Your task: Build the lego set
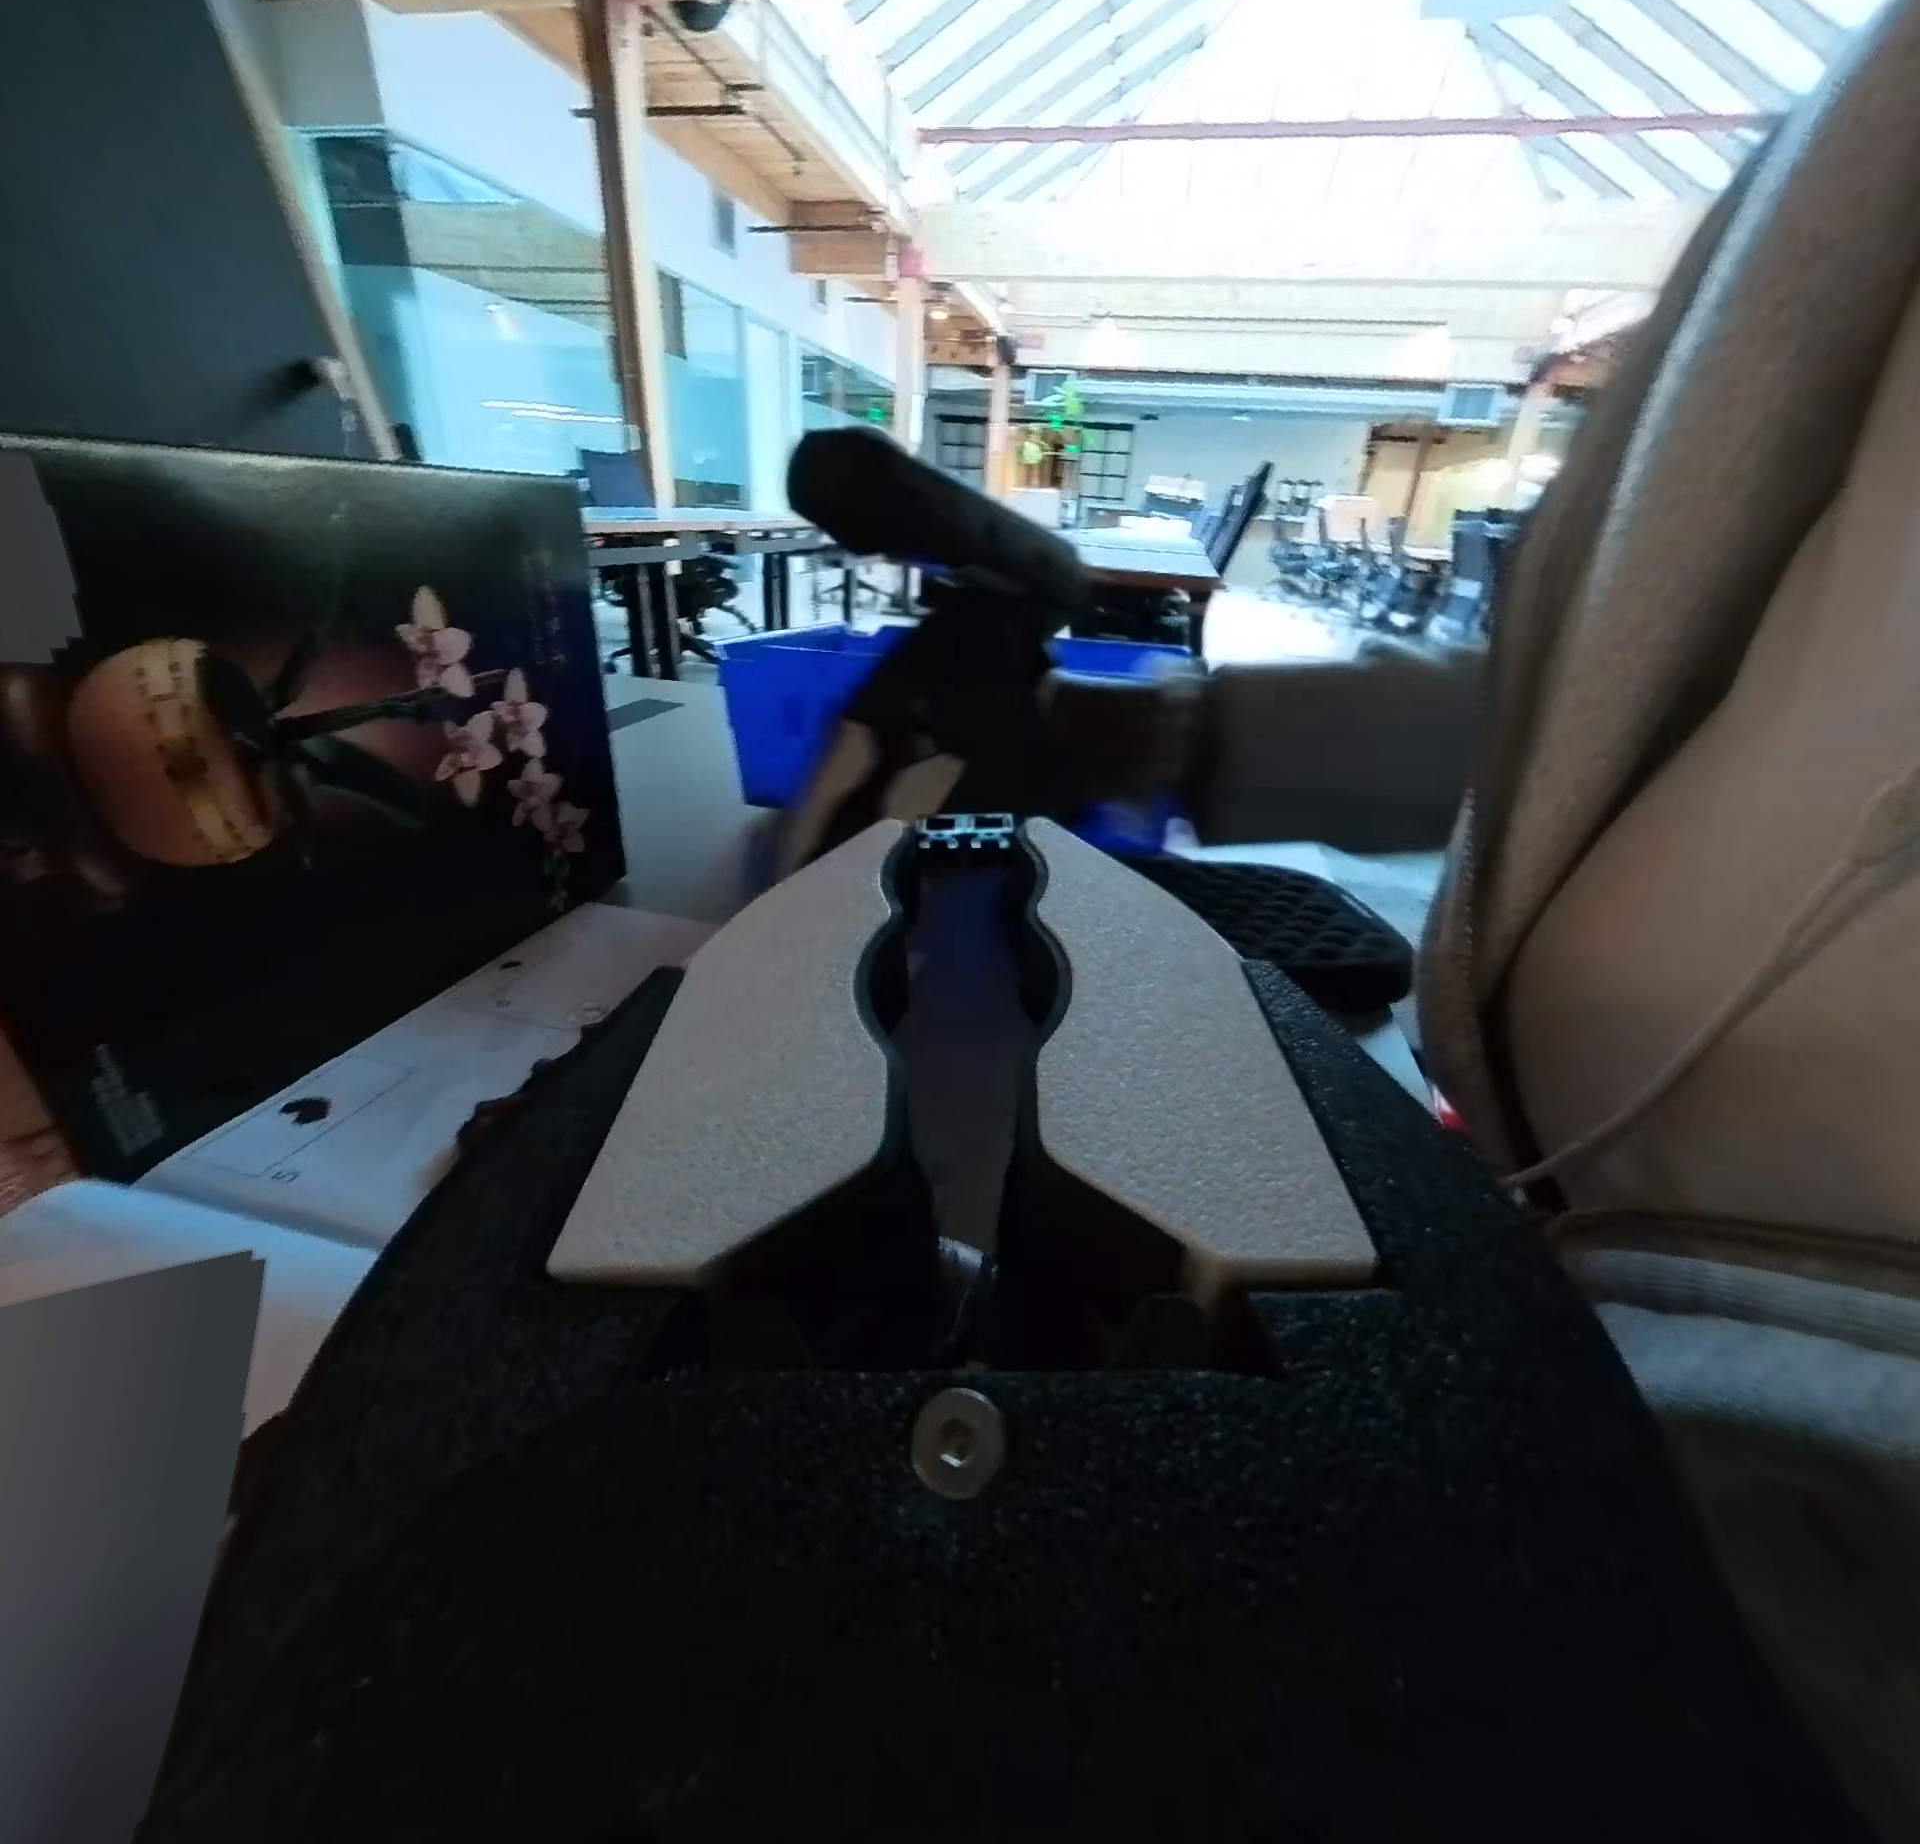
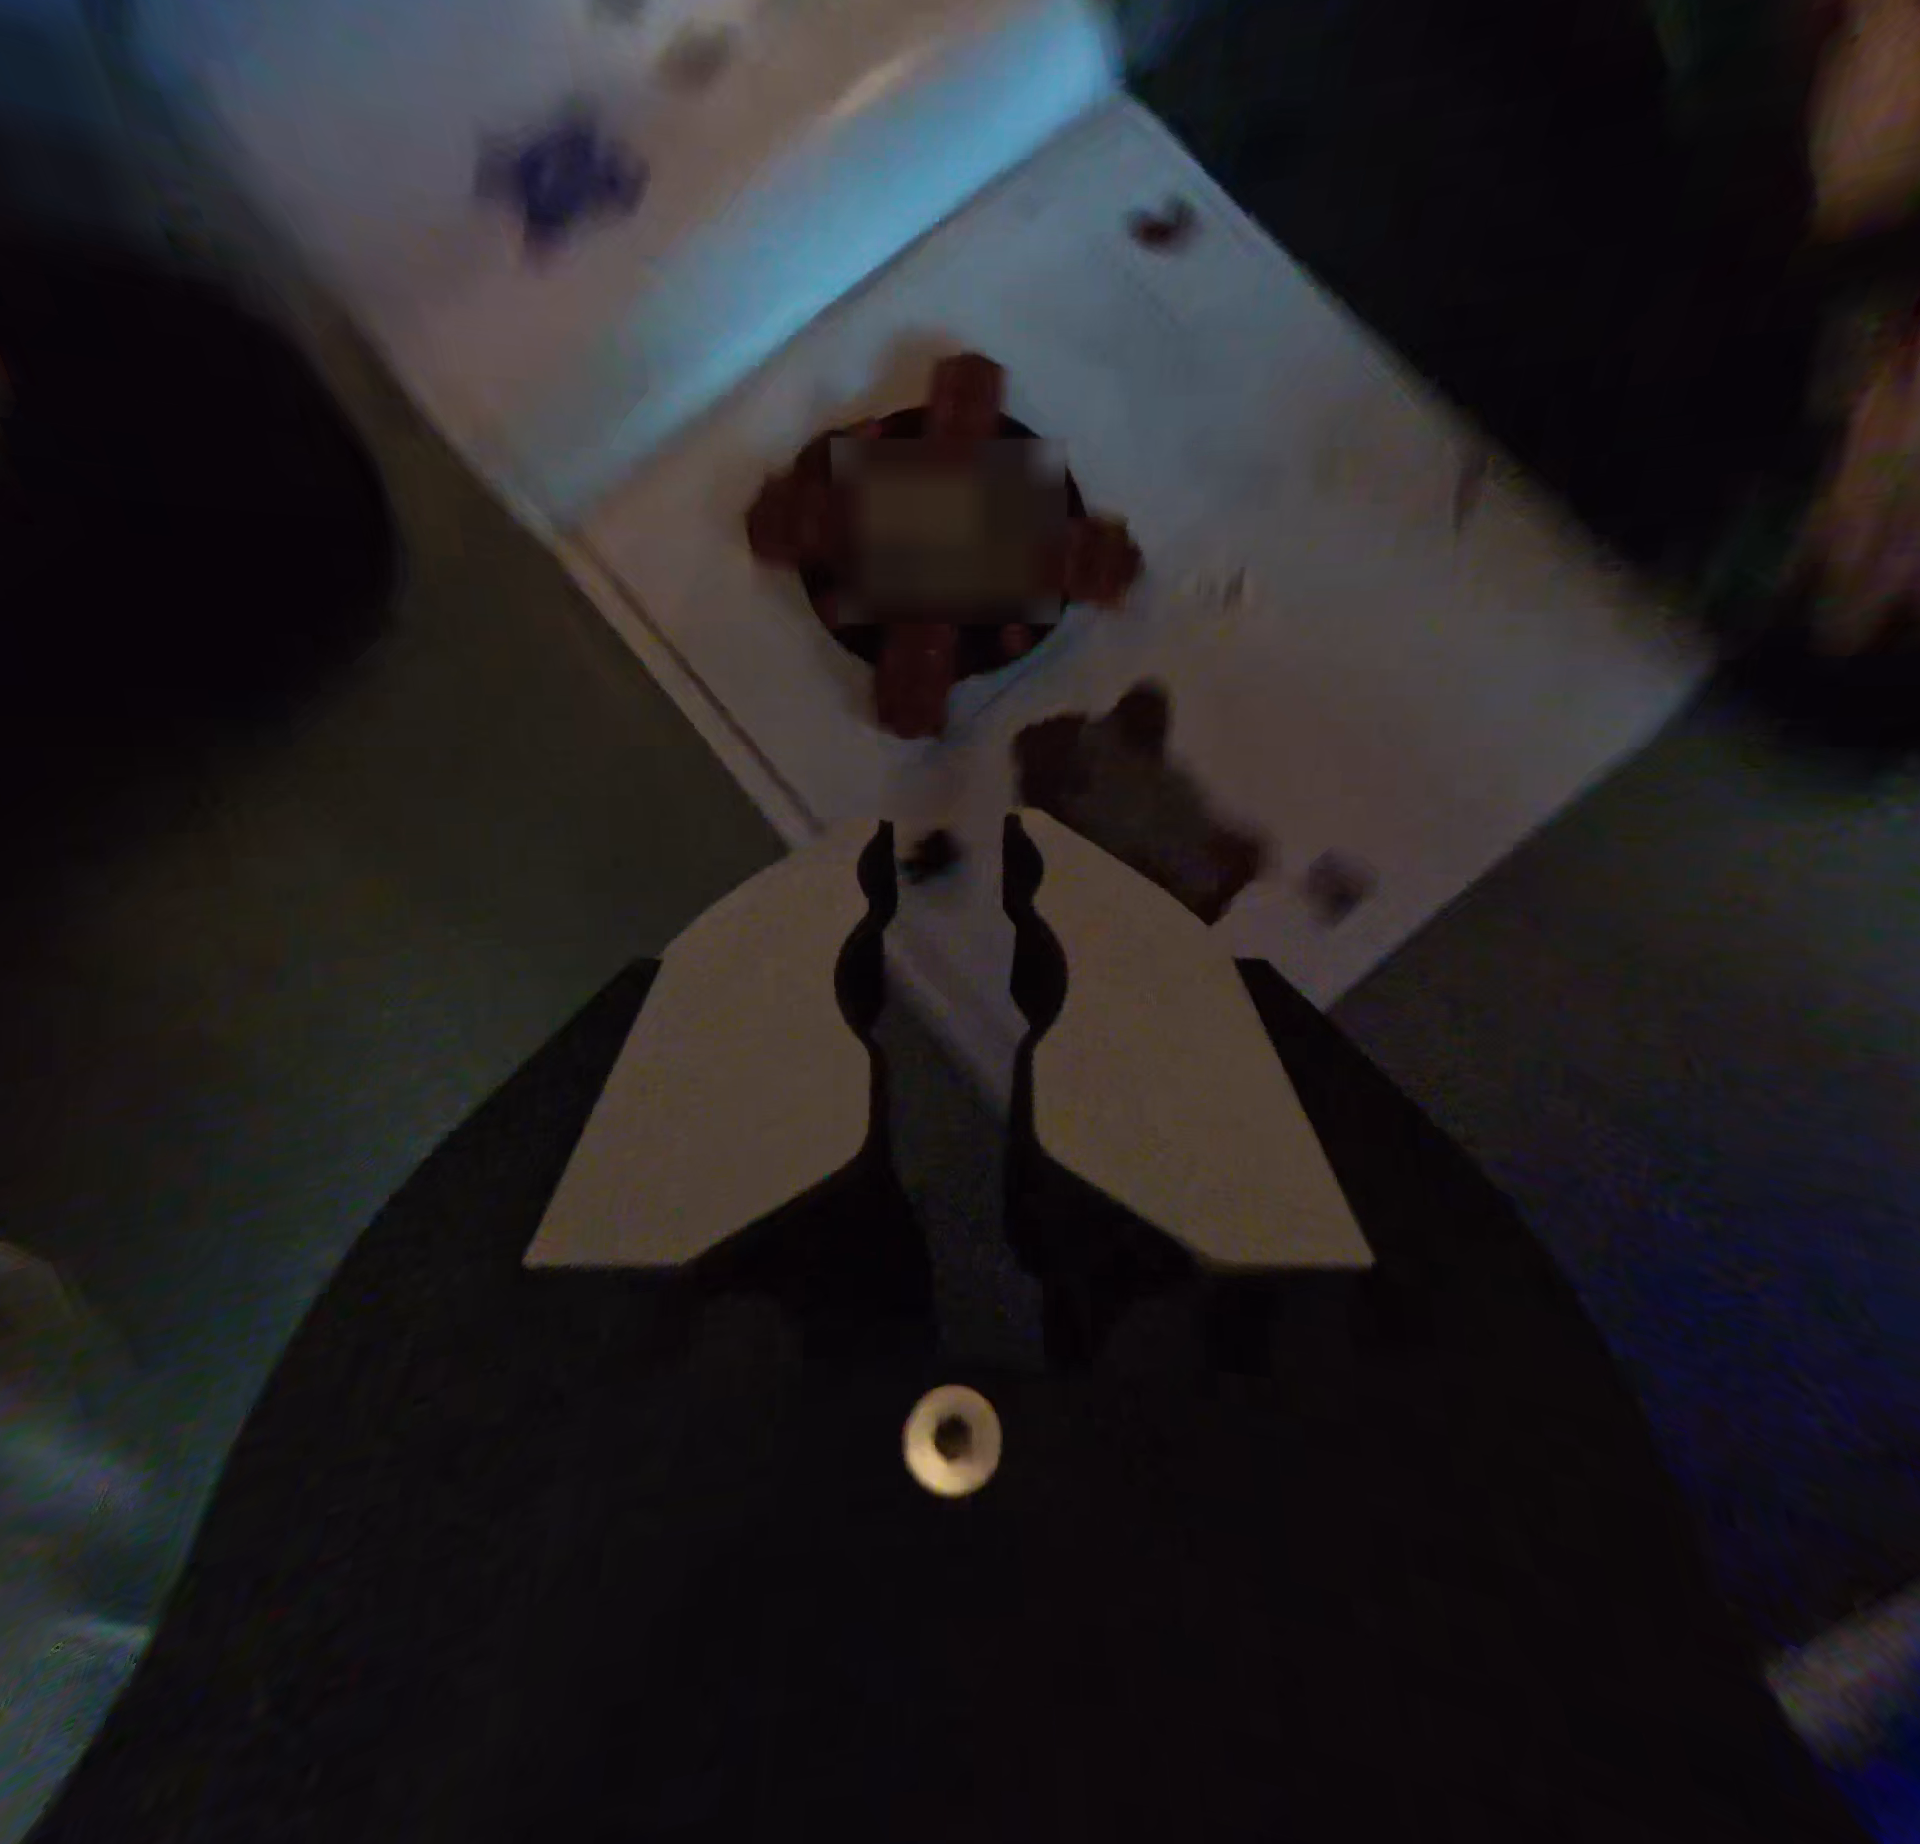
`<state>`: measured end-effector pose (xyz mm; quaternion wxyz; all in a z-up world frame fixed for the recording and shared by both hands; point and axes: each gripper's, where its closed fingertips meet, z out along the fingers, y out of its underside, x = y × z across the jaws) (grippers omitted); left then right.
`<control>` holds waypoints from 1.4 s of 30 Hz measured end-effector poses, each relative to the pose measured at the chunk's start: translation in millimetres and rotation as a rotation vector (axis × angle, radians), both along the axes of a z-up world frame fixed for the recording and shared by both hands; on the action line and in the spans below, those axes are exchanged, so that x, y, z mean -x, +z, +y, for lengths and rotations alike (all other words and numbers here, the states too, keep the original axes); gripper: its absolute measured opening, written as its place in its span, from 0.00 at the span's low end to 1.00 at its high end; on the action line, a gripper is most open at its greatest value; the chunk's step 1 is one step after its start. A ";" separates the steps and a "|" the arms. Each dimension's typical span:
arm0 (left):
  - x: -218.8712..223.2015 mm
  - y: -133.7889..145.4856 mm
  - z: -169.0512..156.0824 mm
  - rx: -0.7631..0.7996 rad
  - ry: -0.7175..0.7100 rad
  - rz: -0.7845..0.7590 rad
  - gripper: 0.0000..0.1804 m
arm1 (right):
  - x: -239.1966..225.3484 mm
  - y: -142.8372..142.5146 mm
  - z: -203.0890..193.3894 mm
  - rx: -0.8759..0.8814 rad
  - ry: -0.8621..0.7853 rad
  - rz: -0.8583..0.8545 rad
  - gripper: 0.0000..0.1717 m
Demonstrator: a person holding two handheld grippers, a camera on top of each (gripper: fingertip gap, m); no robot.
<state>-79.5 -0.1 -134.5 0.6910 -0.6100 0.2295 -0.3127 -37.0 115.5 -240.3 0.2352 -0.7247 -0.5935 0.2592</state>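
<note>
Right hand-held gripper (image 2: 948, 844), released, hangs over my white sheet (image 2: 1299, 506); brown cross-shaped piece (image 2: 914, 672) just ahead. Left hand-held gripper (image 1: 971, 833) grasps small metal part (image 1: 971, 828).

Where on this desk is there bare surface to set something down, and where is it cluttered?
Bare grey desktop lies between the dark flower-printed box and the blue bin. In the right wrist view, grey surface flanks the white sheet on both sides. Crowded: the sheet's middle with the brown cross-shaped piece, and the black mesh pad beside the beige sleeve.
</note>
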 end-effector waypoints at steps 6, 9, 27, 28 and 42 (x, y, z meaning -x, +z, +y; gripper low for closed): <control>2.7 -2.6 4.5 0.037 0.006 -0.034 0.09 | -8.6 -18.0 -13.1 0.051 -0.318 0.020 0.13; 0.5 -3.7 4.1 0.042 -0.008 -0.032 0.09 | -5.2 -27.0 -8.6 -0.015 -0.334 -0.030 0.12; -7.5 -7.0 0.6 0.043 -0.066 0.002 0.09 | -1.5 -25.8 1.4 -0.200 0.066 -0.073 0.10; -8.1 -7.7 0.6 0.046 -0.070 0.005 0.09 | -0.3 -26.9 1.5 -0.200 0.077 -0.073 0.08; -15.8 -18.0 3.6 0.119 -0.115 0.051 0.09 | 18.9 92.4 -97.7 -0.138 0.584 0.150 0.03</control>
